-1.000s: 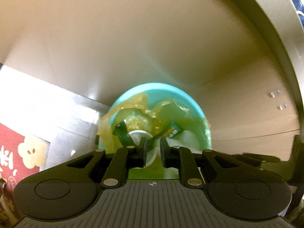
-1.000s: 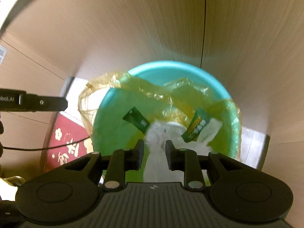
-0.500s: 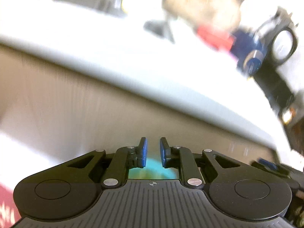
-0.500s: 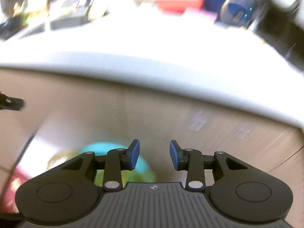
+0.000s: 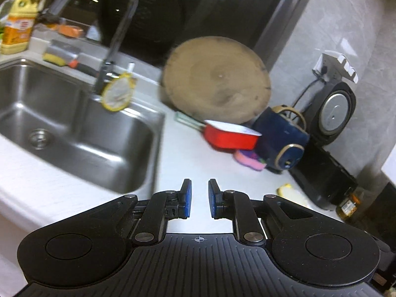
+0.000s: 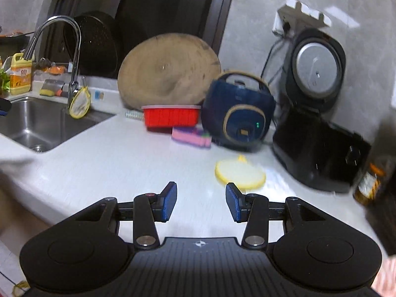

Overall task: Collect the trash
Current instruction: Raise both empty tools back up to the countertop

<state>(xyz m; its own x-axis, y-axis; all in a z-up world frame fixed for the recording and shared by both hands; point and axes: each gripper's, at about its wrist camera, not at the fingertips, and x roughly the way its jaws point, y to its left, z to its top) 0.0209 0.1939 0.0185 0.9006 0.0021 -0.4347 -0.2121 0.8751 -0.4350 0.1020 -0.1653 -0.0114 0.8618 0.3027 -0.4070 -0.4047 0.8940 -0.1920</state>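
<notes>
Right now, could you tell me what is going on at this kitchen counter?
A person is collecting trash with two handheld grippers, and both are empty. The left gripper hangs over the white countertop beside the steel sink, fingers narrowly apart. The right gripper, whose fingers have just been opening, points toward a round yellow-rimmed white pad lying before the black appliance.

Both grippers' jaws apart, empty

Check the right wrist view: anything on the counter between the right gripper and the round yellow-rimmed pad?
Nothing. In the right wrist view only bare white counter lies between the open, empty right gripper and the yellow-rimmed pad; its jaws have just been opening.
</notes>
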